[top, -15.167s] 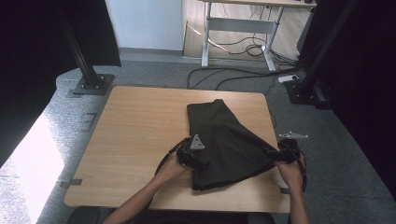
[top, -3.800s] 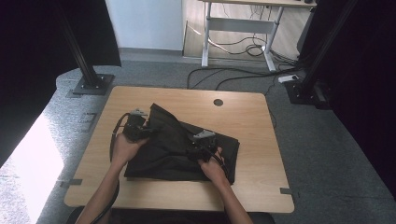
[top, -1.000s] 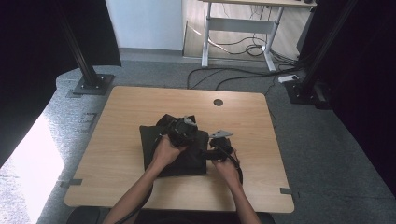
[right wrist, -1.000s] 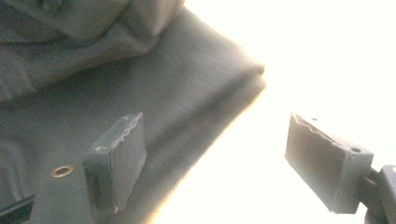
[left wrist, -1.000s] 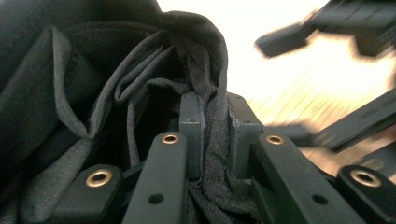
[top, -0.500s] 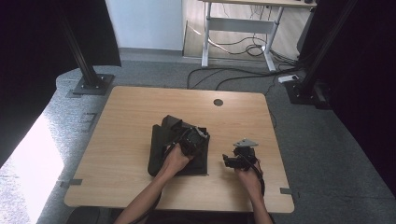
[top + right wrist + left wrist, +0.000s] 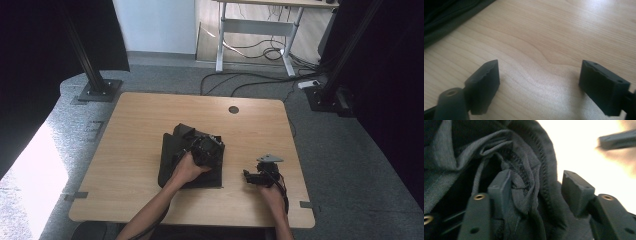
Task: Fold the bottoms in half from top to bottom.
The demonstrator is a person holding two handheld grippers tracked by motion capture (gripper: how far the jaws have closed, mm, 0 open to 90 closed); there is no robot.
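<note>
table [image 7: 150, 125]: filling the middle of the high view, light wood, bare around the work.
cloth [image 7: 172, 155]: dark garment lying folded into a small block at centre of the high view, slightly left; top right corner bunching up under the left gripper.
left gripper [image 7: 207, 149]: sitting on the cloth's upper right part in the high view, hand behind it. In the left gripper view the jaws are standing half apart and have just been opening; a crumpled seam of cloth [image 7: 524, 182] is lying between them, draping against the left pad, right pad clear of it. Not gripping, letting go.
right gripper [image 7: 250, 176]: lower right of the high view, off the cloth, over bare wood. In the right gripper view the jaws are standing wide with nothing between them, table [image 7: 554, 37] below, cloth edge [image 7: 446, 15] at upper left of that frame. They have been opening a little too.
step in hand: judging it as releasing the last fold and finishing the folding.
doing it well: opening the left jaws fully before lifting, since fabric is snagging on the left pad; lifting straight up so the fold is not dragging open; pressing the bunched corner flat if it springs up.
risk: seam catching on a pad and pulling the stack apart.
</note>
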